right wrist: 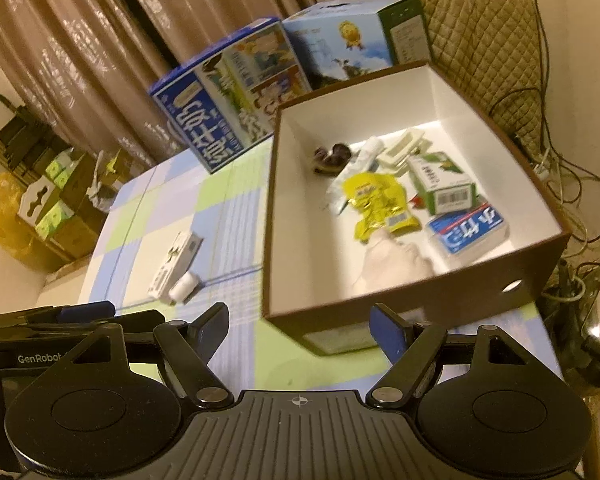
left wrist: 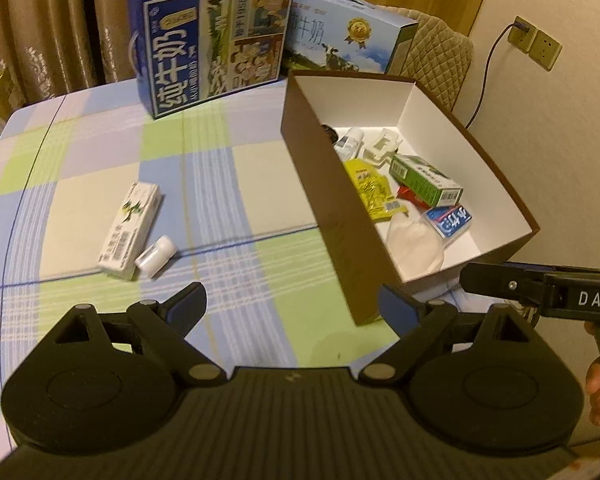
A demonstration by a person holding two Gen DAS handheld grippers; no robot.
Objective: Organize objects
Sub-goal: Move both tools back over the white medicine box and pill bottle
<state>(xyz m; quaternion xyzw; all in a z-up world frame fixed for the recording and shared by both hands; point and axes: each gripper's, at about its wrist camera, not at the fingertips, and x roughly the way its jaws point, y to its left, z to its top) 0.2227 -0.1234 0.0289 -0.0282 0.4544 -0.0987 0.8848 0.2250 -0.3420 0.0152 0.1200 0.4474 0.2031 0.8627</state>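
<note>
- Long white carton with green print (left wrist: 130, 232) lies flat on the checked blue, green and cream cloth of the desk (left wrist: 228, 184), well left of the storage box.
- Touching that carton's near right corner, a small white cylindrical bottle (left wrist: 156, 257) lies on its side; the right wrist view shows the same pair, carton (right wrist: 177, 264) and bottle (right wrist: 184, 287), side by side.
- Left tongs (left wrist: 292, 312) hang spread wide over the cloth with nothing between the blue-padded fingers (left wrist: 188, 306), and both loose items sit ahead and to their left.
- At the back of the desk a dark blue milk case with a handle (left wrist: 212, 44) stands upright, and a pale blue milk case with a gold medal print (left wrist: 348, 40) leans just behind and to its right.
- Moving right, the brown cardboard box with a white inside (left wrist: 328, 184) stands open on the desk.
- Inside it is a jumble: a yellow foil packet (left wrist: 370, 186), a green and white carton (left wrist: 424, 180), a blue and white pack (left wrist: 450, 220), a crumpled white cloth (left wrist: 414, 246), white plastic pieces and something dark at the far end.
- Right tongs (right wrist: 300, 330) are parted too, gripping nothing, poised just before the box's near brown wall (right wrist: 420, 300).
</note>
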